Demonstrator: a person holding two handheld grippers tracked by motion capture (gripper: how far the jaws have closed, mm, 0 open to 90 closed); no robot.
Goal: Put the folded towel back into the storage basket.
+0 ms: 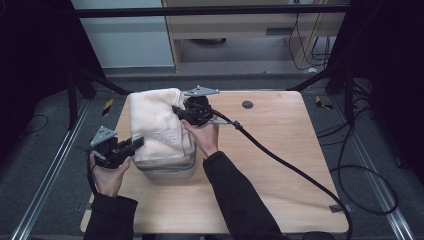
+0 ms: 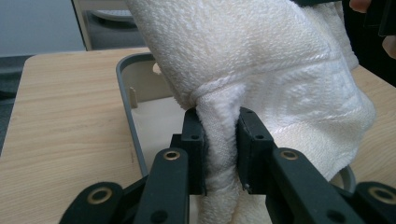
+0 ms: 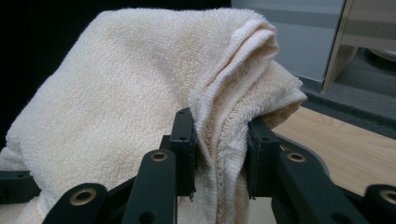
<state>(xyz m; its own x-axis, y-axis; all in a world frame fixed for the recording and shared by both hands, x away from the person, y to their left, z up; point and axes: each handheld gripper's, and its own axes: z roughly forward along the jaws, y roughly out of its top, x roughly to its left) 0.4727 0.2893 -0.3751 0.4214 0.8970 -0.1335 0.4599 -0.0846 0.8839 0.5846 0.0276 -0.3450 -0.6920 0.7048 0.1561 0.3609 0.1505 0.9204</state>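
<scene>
We are pinching the cream terry towel with both grippers, left and right | it is hanging over the grey plastic bin on the wooden counter | risk: thick folds slipping from fingers.

A towel is draped over a bin on the left part of the table. The bin's near end sticks out from under the towel. The left gripper is placed at the towel's near left side, and the right gripper at its far right side.
</scene>
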